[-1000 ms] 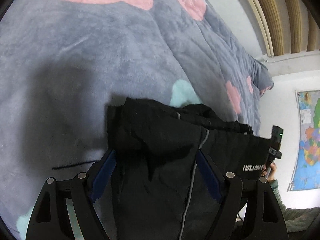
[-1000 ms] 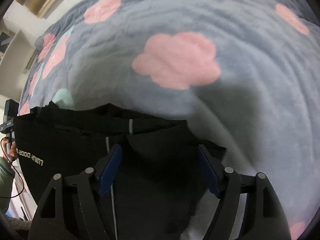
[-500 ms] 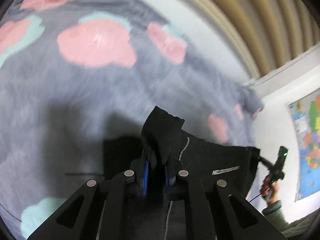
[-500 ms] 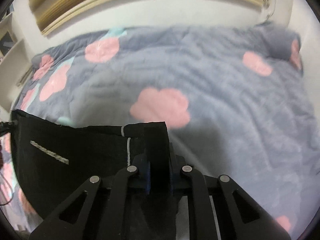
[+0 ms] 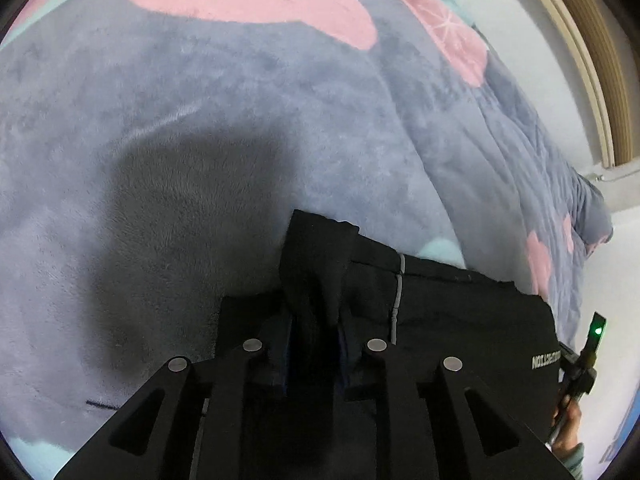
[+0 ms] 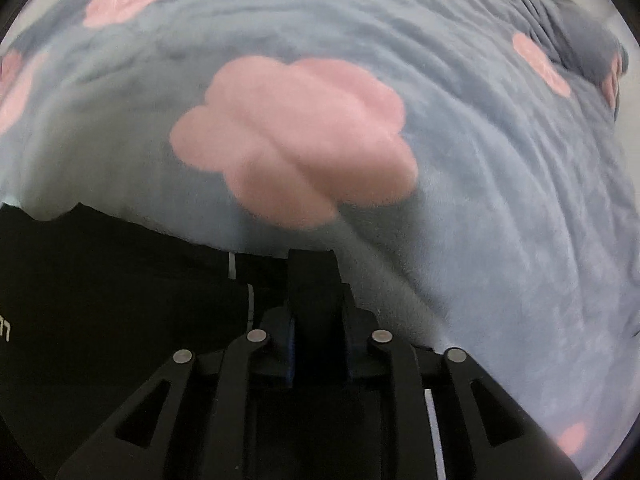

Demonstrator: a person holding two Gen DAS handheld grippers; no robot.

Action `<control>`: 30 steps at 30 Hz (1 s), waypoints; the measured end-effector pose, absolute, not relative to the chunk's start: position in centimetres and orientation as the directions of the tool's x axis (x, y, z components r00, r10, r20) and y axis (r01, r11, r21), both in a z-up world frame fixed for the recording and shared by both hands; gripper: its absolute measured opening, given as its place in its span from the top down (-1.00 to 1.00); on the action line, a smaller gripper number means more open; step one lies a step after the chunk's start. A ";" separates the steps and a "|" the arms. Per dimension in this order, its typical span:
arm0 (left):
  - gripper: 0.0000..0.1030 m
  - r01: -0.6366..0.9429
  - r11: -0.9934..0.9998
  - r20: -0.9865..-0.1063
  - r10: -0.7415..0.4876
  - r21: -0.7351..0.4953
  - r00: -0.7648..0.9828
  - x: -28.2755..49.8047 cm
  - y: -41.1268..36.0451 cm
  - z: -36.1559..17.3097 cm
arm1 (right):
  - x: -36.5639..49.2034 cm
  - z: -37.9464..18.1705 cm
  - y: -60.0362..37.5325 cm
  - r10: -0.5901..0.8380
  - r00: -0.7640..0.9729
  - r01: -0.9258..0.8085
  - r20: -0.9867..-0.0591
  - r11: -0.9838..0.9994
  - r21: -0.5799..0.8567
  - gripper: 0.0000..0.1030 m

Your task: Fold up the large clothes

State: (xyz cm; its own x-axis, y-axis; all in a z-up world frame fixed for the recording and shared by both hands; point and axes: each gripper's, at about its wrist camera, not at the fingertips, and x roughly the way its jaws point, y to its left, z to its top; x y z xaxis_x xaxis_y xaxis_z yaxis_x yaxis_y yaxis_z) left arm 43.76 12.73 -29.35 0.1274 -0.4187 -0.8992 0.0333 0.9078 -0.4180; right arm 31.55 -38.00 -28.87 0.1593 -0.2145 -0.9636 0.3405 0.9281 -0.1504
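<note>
A black garment [image 5: 460, 320] with a grey zip line and white lettering hangs stretched between my two grippers over the bed. My left gripper [image 5: 314, 344] is shut on a bunched fold of the garment's edge. In the right wrist view my right gripper [image 6: 318, 344] is shut on the opposite corner of the garment [image 6: 120, 288], which spreads to the left. The other gripper with a green light [image 5: 592, 344] shows at the far right of the left wrist view.
A grey-blue fleece blanket [image 5: 240, 120] with pink and teal flower shapes covers the bed; it also fills the right wrist view [image 6: 480, 200]. A white wall and wooden slats [image 5: 580, 60] rise behind the bed.
Both grippers have shut on the garment's corners, lifted it off the blanket, and now tilted back down closer to the bed.
</note>
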 end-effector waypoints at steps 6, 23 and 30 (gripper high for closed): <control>0.33 0.001 0.867 -0.858 -0.494 -0.499 0.142 42.9 15.7 -26.4 | 29.5 -24.9 -39.8 -0.170 0.198 0.410 -0.965 0.909 -0.076 0.08; -0.01 0.272 0.866 -0.833 -0.486 -0.419 0.264 29.5 10.3 -14.1 | 19.7 -16.1 -26.0 0.000 0.344 0.315 -0.939 0.942 0.115 0.02; -0.01 0.430 0.808 -0.852 -0.503 -0.404 0.144 25.7 -0.5 -17.1 | 20.6 -19.6 -24.3 -0.037 0.314 0.354 -0.949 0.932 0.081 0.02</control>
State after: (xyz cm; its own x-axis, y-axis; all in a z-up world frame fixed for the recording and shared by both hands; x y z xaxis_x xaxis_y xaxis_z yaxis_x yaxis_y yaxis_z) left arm 25.68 -0.50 -17.07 0.1439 -0.5026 -0.8525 0.4297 0.8077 -0.4037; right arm 20.63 -24.32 -19.56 0.3143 -0.0374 -0.9486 0.3544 0.9316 0.0807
